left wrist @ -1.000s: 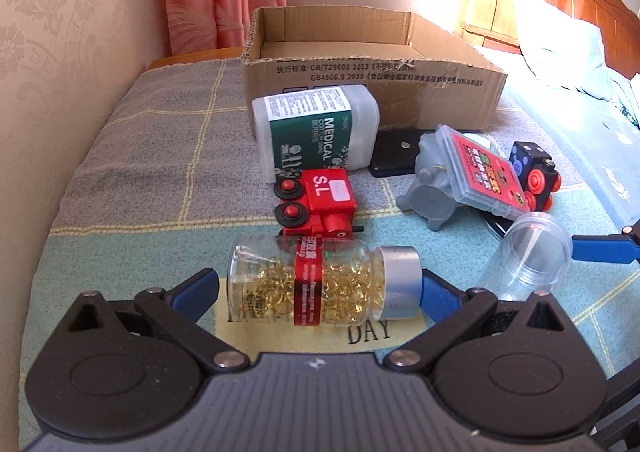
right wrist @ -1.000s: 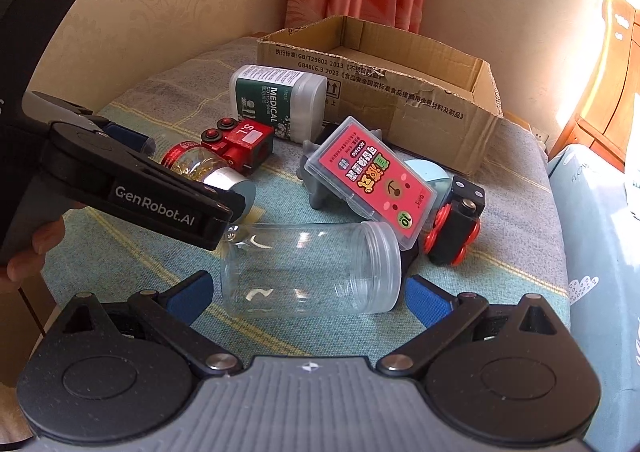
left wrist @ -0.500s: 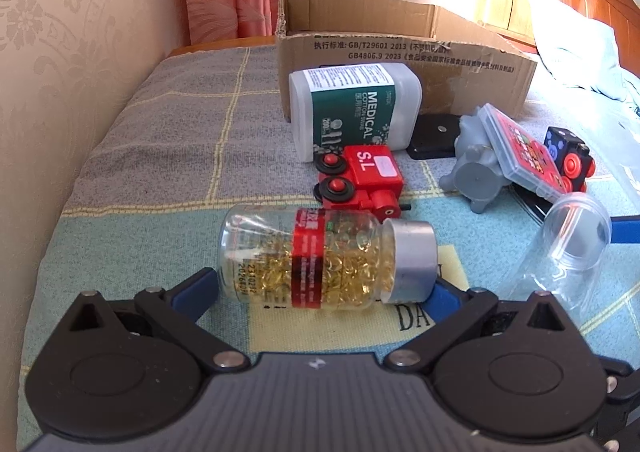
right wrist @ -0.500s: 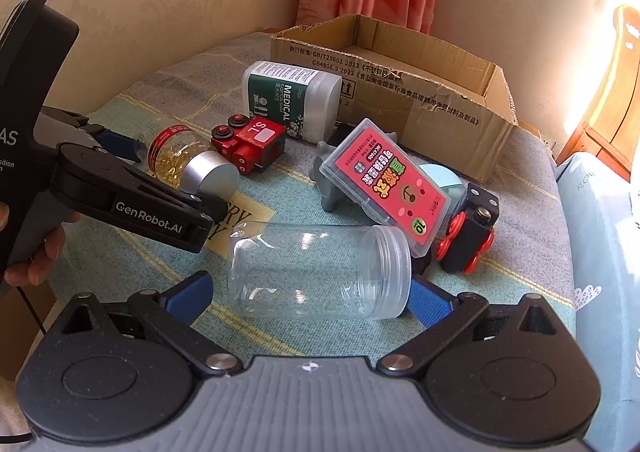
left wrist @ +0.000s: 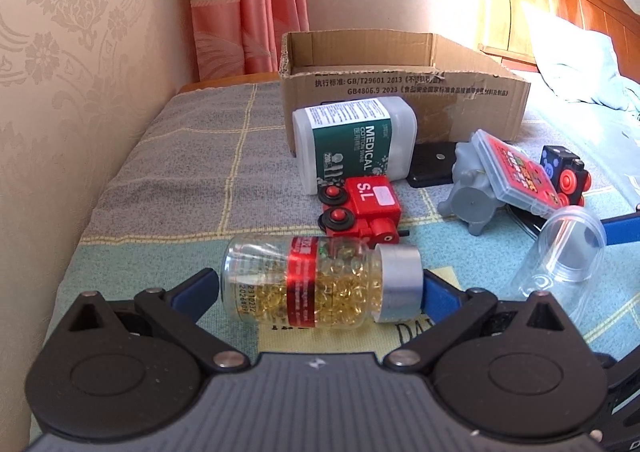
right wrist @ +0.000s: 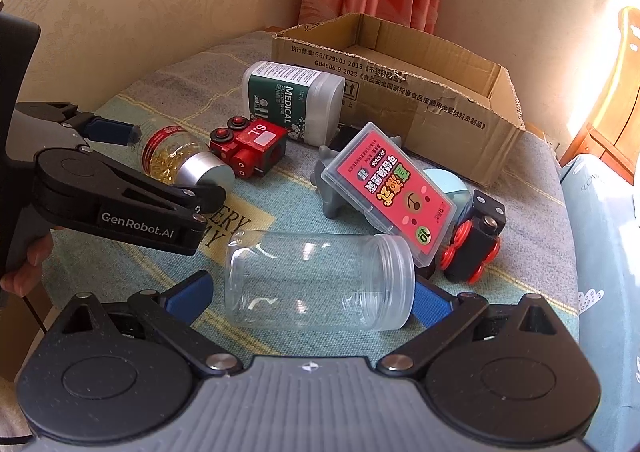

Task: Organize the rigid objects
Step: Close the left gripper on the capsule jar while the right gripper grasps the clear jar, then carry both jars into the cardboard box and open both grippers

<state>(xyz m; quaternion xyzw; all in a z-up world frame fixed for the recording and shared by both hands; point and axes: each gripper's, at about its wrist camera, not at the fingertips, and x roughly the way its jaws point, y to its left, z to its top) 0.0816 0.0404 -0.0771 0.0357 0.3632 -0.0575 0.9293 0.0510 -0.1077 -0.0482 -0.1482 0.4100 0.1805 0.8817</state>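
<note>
In the lower middle of the left wrist view, the left gripper [left wrist: 320, 286] pinches a capsule bottle [left wrist: 320, 284] end to end, one blue pad on its clear base and the other on its silver cap; the bottle lies sideways (full of golden capsules, with a red band round its middle). Just above it in the frame sits a red toy engine [left wrist: 360, 208], and above that a white cotton swab box [left wrist: 354, 144] lies on its side against the front wall of an open cardboard box [left wrist: 400, 88] at the upper centre.

In the right wrist view, the right gripper [right wrist: 316, 294] clamps a clear empty jar [right wrist: 320, 280] lengthwise at the lower centre, its open mouth toward the right of the frame. Right of centre, a red card case [right wrist: 390, 192] leans on a grey toy figure [right wrist: 330, 188], with a black toy engine [right wrist: 474, 240] on red wheels beside it. Everything rests on a checked blanket [right wrist: 520, 156].
</note>
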